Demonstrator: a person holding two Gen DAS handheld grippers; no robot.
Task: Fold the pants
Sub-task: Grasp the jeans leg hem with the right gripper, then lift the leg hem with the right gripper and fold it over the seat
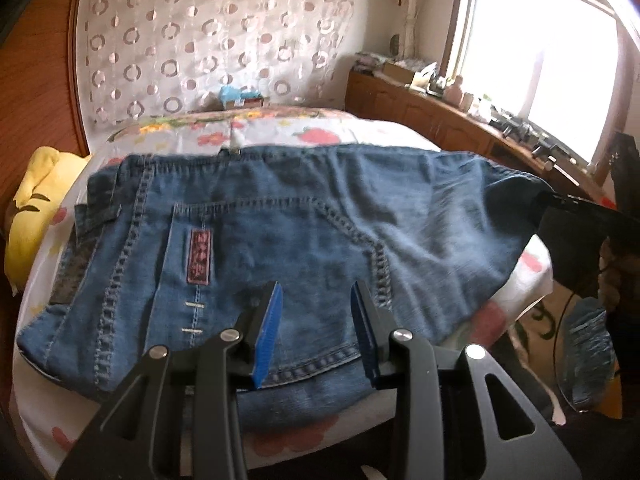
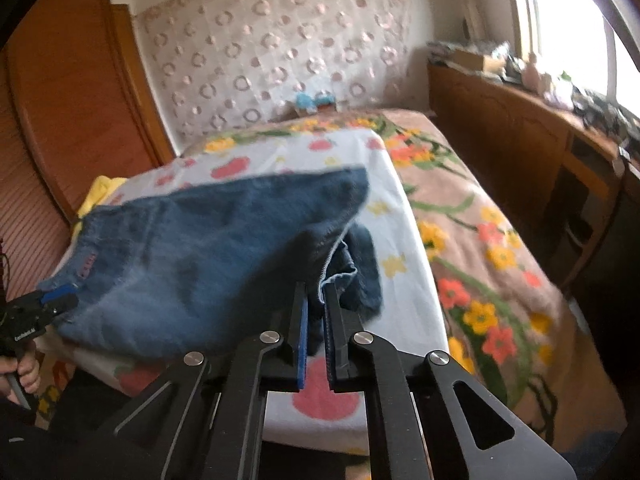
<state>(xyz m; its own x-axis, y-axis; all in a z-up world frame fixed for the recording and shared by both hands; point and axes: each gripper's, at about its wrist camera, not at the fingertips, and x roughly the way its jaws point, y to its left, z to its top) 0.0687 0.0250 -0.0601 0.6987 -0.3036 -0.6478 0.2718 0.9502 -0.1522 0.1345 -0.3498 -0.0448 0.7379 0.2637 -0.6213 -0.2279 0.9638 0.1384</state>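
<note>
Blue denim pants (image 1: 304, 240) lie folded on a white floral sheet (image 1: 280, 136) on the bed, waistband and back pocket to the left. My left gripper (image 1: 316, 292) is open, its blue-padded fingers hovering over the near edge of the pants. It also shows at the far left of the right wrist view (image 2: 60, 294). My right gripper (image 2: 316, 292) is shut on the right-hand edge of the pants (image 2: 224, 248) and lifts that fabric off the sheet. It appears as a dark shape at the right of the left wrist view (image 1: 576, 240).
A yellow plush (image 1: 36, 208) lies at the bed's left edge beside a wooden wardrobe (image 2: 60, 120). A floral blanket (image 2: 480, 248) covers the bed's right side. A cluttered wooden cabinet (image 1: 460, 120) stands under the window. A blue toy (image 1: 236, 94) sits by the patterned curtain.
</note>
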